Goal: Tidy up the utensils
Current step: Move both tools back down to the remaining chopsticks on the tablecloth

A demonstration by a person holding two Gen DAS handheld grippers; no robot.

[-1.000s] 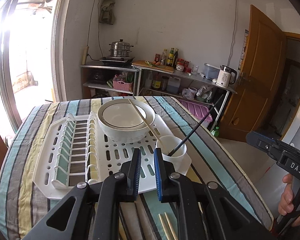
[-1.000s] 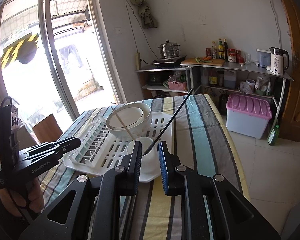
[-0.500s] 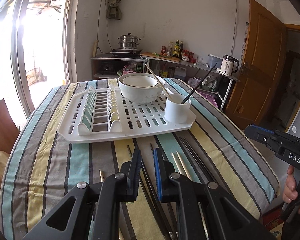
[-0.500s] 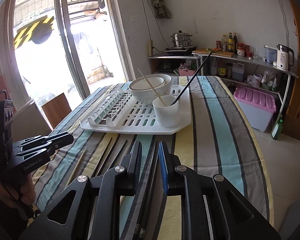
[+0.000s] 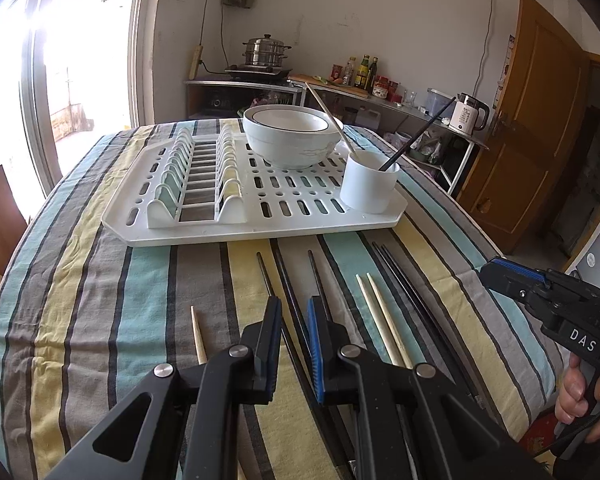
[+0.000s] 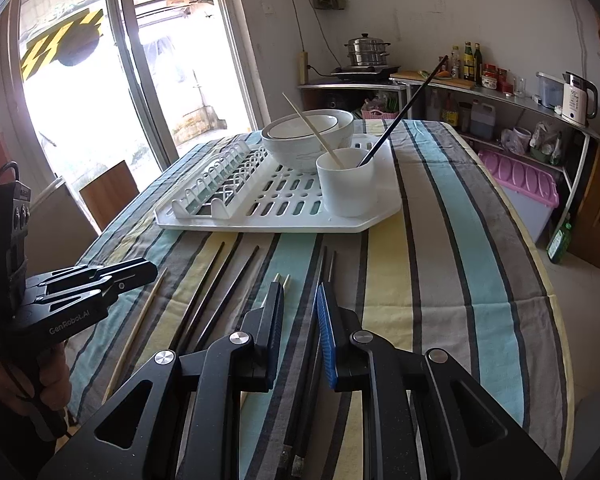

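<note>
Several loose chopsticks lie on the striped cloth: black ones (image 5: 288, 280), a pale pair (image 5: 376, 312), another black pair (image 5: 404, 280) and a single pale one (image 5: 198, 336). Behind them, a white cup (image 5: 368, 186) on the drying rack (image 5: 204, 236) holds one pale and one black chopstick. My left gripper (image 5: 293, 308) hovers low over a black chopstick, jaws narrowly apart and holding nothing. My right gripper (image 6: 299, 296) hangs between the pale pair (image 6: 282, 279) and a black pair (image 6: 326, 264), also slightly open and empty. The cup (image 6: 346, 188) stands ahead of it.
A white bowl (image 5: 290, 136) sits on the rack behind the cup. The table's right edge drops to the floor, where a pink-lidded box (image 6: 516, 180) and shelves with a kettle stand. A person's hand holds each gripper handle at the frame edges.
Both grippers have drawn back from the rack and sunk toward the cloth. The loose chopsticks have come into view under them. Neither gripper's jaw gap has changed.
</note>
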